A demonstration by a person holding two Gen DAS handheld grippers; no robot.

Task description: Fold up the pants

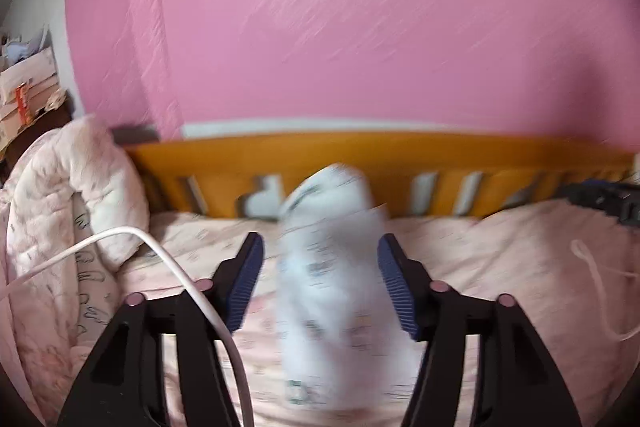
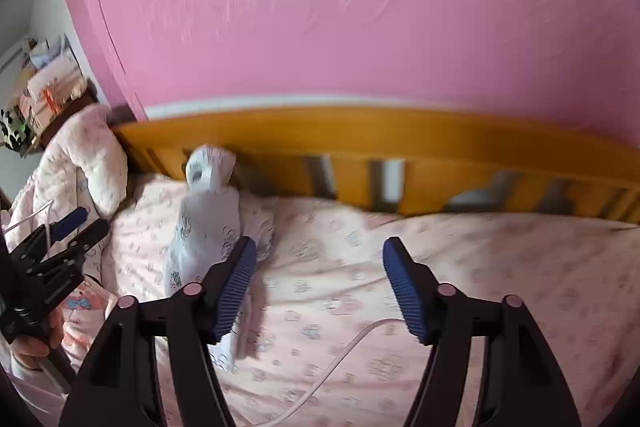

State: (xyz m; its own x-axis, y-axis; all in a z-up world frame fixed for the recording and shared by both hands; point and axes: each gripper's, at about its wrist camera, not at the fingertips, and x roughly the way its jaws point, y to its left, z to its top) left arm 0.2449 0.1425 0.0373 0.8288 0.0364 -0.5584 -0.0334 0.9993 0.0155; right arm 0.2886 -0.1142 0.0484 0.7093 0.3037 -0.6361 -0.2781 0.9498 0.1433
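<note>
Left wrist view showed the left gripper (image 1: 320,263) with its jaws spread wide and the pants (image 1: 332,287), a pale printed bundle, blurred between the blue pads (image 1: 394,287) without either pad pressing on them; they seemed loose, not held. The bundle rose in front of the wooden bed rail (image 1: 360,151), over the pink bedspread (image 1: 500,259). Judging by the crumpled, drooping shape, the pants were light, soft and limp, so they would sag wherever unsupported; a firm hem or the waistband looked the best place to pinch, though blur hid which end was which. Right wrist view showed the right gripper (image 2: 320,283) likewise open with nothing between its pads, and gave what the first could not: the pants (image 2: 208,227) in outline, a narrow strip trailing from the rail down the bedspread, left of that gripper, with the other gripper (image 2: 74,223) beyond.
</note>
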